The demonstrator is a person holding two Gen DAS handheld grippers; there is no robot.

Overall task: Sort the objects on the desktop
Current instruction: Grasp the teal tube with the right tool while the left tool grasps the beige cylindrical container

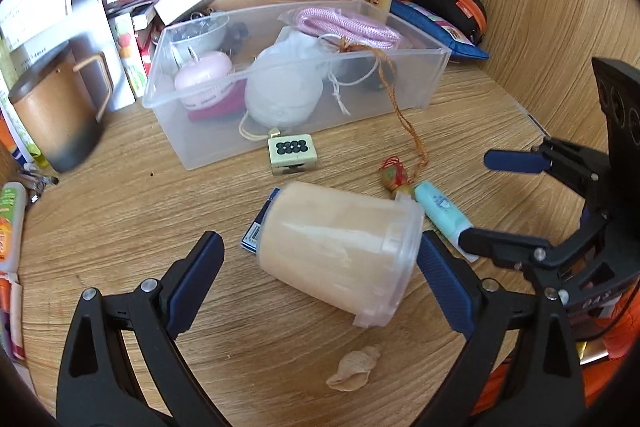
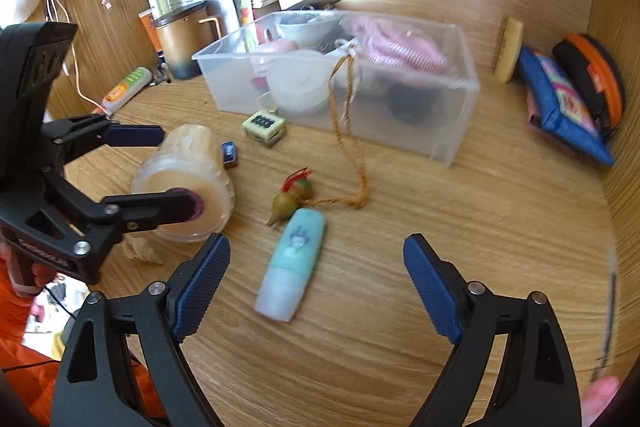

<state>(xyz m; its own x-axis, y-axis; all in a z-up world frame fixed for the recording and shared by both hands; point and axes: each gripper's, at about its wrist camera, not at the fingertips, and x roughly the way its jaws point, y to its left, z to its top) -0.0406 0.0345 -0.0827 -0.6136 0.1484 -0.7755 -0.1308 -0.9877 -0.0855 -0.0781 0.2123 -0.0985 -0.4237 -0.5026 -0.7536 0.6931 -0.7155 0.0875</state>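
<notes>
A translucent plastic cup [image 1: 340, 247] with a beige inside lies on its side on the wooden desk. My left gripper [image 1: 320, 283] stands open around it: the left pad is clear of the cup and the right pad is close by its rim. A mint-green tube [image 2: 292, 267] lies between the wide-open fingers of my right gripper [image 2: 318, 283], untouched. In the right wrist view the left gripper [image 2: 178, 169] straddles the cup [image 2: 188, 179]. In the left wrist view the right gripper [image 1: 474, 199] hovers over the tube [image 1: 440, 211].
A clear bin [image 1: 400, 83] full of items stands behind. A dotted tile [image 1: 294, 153], a gourd charm [image 1: 394, 179] on an orange cord, a seashell [image 1: 356, 367] and a small blue box [image 1: 256, 231] lie near the cup. A brown mug [image 1: 56, 115] stands left; a blue pouch [image 2: 560, 107] lies right.
</notes>
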